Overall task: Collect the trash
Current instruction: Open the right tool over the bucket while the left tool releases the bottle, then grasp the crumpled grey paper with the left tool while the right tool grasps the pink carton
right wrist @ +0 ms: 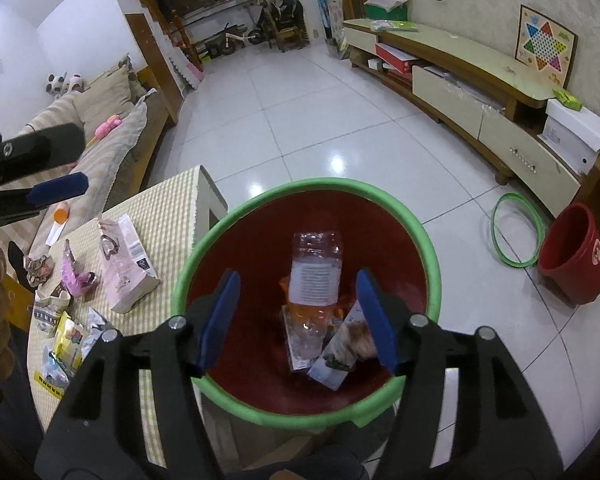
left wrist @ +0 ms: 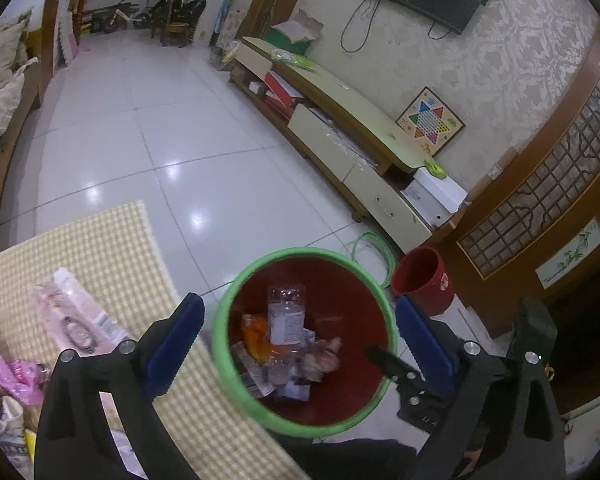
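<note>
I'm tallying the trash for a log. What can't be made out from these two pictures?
- Bin contents: under the clear bottle, in both views, wrappers overlap; no count possible.
- Bottle label: print too small in both views.
- Table litter: in the left wrist view, cut off by the frame edge and left gripper.
- Red bucket's inside: hidden by its wall in the right wrist view.

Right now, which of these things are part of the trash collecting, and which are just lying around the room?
Part of the job:
- green-rimmed bin
- plastic bottle in it
- pink packet on the table
- purple wrapper on the table

Just lying about:
- red bucket
- green hoop
- board game
- white box
</note>
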### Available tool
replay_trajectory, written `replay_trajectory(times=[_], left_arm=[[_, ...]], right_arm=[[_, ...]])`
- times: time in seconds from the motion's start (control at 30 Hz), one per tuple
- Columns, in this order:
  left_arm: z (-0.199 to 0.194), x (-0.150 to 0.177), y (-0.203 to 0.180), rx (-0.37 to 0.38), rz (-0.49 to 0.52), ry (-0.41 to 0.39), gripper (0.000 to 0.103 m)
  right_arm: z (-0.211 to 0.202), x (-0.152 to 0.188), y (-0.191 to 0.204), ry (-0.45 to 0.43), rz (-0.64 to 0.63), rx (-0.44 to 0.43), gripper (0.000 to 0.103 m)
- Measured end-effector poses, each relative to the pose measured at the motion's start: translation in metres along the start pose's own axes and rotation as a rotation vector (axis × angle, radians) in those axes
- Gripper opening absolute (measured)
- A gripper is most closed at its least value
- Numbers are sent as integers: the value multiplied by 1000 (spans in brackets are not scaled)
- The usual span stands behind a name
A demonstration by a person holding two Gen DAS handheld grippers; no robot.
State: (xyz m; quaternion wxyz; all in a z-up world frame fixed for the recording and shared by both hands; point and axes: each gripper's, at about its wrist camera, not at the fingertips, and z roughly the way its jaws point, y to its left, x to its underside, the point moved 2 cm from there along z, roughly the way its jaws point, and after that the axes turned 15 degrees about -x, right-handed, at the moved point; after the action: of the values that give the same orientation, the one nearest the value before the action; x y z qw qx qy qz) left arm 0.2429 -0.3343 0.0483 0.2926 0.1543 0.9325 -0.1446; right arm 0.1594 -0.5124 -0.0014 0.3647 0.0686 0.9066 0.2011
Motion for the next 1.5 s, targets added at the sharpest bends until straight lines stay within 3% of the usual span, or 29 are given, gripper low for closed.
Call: replay_trajectory(times=[0.37,0.87,1.17,1.5], left_arm=[[-62,26,81,-89,-62,-46,95],[-138,88,230,-257,-251,-86,95],[-155,128,310,-360,-372,-68,95],[-137,131,373,-447,-466,-47,95]], right_arm=[[-3,4,72,1,-97,-27,81],[40,12,200,84,-268,-108,88],[73,18,235,150,-338,-110,89],[113,13,242,192,-356,-90,89]])
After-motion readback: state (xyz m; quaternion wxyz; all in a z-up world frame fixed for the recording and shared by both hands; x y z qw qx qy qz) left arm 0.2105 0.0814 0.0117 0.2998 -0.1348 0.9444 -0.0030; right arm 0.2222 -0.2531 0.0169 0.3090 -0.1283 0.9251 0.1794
